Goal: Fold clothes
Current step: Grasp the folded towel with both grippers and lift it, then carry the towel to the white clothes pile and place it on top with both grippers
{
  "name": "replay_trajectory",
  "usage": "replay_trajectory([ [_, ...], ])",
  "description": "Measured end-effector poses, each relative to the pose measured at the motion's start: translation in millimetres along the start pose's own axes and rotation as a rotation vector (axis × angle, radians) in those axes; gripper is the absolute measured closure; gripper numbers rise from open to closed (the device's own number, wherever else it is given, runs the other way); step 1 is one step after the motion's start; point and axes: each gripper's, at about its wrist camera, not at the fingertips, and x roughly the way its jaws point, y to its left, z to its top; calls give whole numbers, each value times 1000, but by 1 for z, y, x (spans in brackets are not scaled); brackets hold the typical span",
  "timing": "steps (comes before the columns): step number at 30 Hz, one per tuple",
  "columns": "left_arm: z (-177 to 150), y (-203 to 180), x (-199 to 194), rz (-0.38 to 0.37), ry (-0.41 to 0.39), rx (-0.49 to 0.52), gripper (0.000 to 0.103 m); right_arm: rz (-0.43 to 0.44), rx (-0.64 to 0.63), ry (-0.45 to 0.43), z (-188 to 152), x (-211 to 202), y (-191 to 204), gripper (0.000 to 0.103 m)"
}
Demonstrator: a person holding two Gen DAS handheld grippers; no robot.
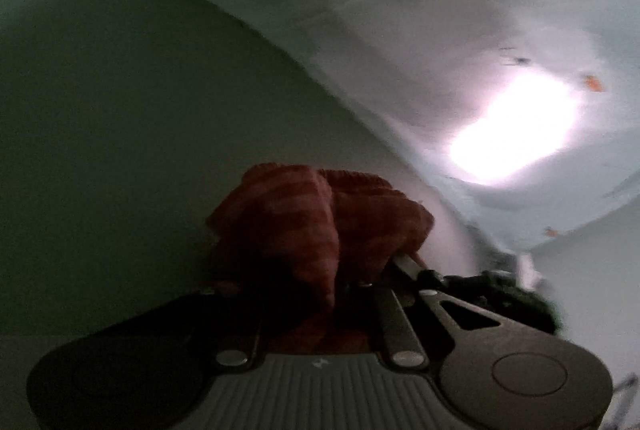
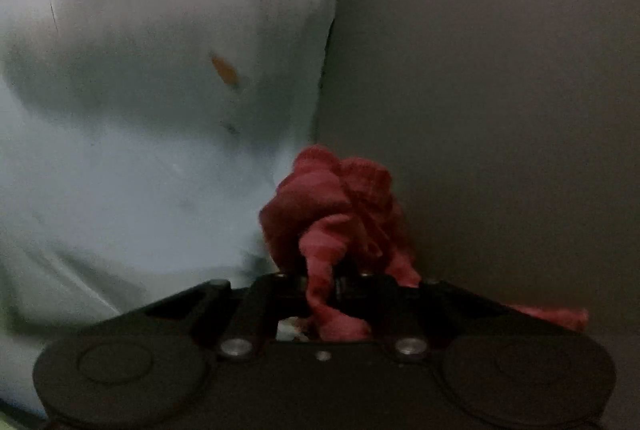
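Gripping a bunched red striped knit garment (image 1: 316, 226) with the left gripper (image 1: 344, 270), jaws clenched on the cloth, fingers hidden under the folds. Holding the same kind of red cloth, a crumpled red fabric bundle (image 2: 340, 205), in the right gripper (image 2: 320, 282), also clenched, with a strip of it passing down between the dark arms. Cannot tell whether both are one garment. Lying behind the red cloth in both views, a pale bluish-white sheet with small orange carrot prints (image 1: 400, 29). Beside the sheet, a plain grey-green wall (image 1: 100, 109). Showing much blur, dark pictures.
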Motion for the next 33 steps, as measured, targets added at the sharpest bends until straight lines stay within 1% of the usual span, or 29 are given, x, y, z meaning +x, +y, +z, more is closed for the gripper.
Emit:
replay_trajectory([
  [1, -7, -7, -11, -30, -4, -1, 91, 50, 67, -26, -13, -14, -6, 93],
  [3, -19, -20, -27, -68, -1, 19, 91, 90, 119, -55, -40, -36, -10, 93],
  [7, -35, -42, -51, -139, 32, 99, 91, 138, 110, -106, -85, -63, -3, 93],
  [10, -38, -52, -61, -206, 71, 126, 91, 169, 84, -180, -114, -85, 6, 93],
  [13, -44, -66, -66, -279, 119, 175, 91, 223, 85, -271, -142, -116, 10, 93],
  [16, -58, -83, -61, -348, 194, 236, 91, 252, 98, -386, -175, -149, 6, 93],
  [20, -89, -108, -43, -445, 328, 276, 91, 266, 110, -576, -225, -202, -3, 93],
  [22, -108, -125, -33, -478, 397, 323, 91, 272, 121, -670, -249, -234, -11, 93],
  [25, -130, -154, -22, -516, 469, 403, 91, 306, 158, -797, -282, -268, -25, 93],
  [26, -136, -165, -16, -529, 491, 426, 91, 318, 172, -828, -288, -278, -28, 93],
  [28, -142, -188, 2, -551, 522, 446, 91, 333, 176, -882, -288, -295, -33, 93],
  [30, -146, -220, 21, -582, 533, 486, 91, 372, 169, -934, -279, -315, -34, 93],
  [33, -151, -278, 55, -614, 523, 583, 91, 423, 152, -991, -249, -348, -29, 92],
])
